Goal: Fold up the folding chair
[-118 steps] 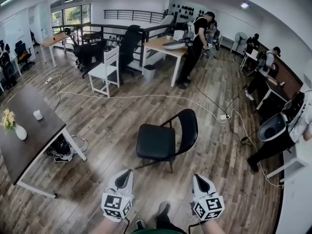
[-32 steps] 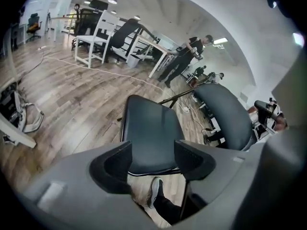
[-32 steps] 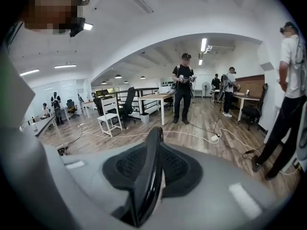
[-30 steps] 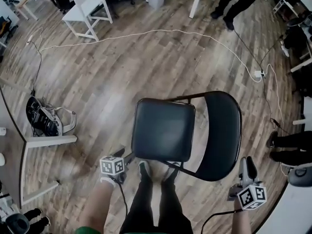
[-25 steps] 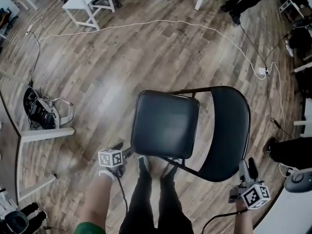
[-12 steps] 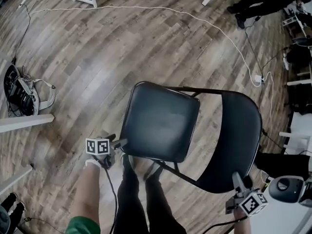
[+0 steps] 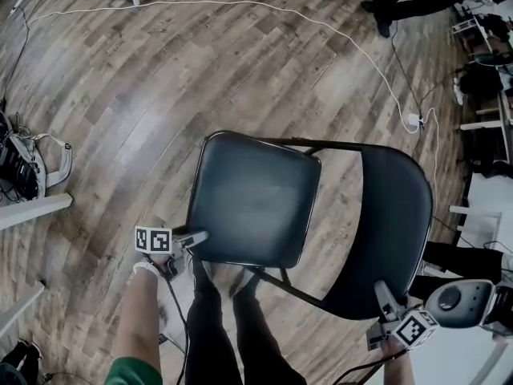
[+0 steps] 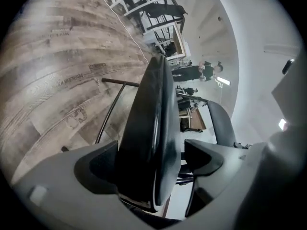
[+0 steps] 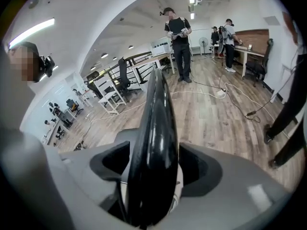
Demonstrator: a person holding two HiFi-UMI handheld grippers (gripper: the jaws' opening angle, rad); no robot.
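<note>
Folding chair [image 7: 264, 215] shows glossy black seat [image 7: 248, 191] (rounded square) and curved backrest [image 7: 393, 231].

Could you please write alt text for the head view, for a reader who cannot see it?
Seen from above, a black folding chair stands open on a wood floor. The left gripper straddles the seat's near corner and the right gripper the backrest's edge, both with jaws that have just been opening wide. A white cable crosses the floor behind.
</note>
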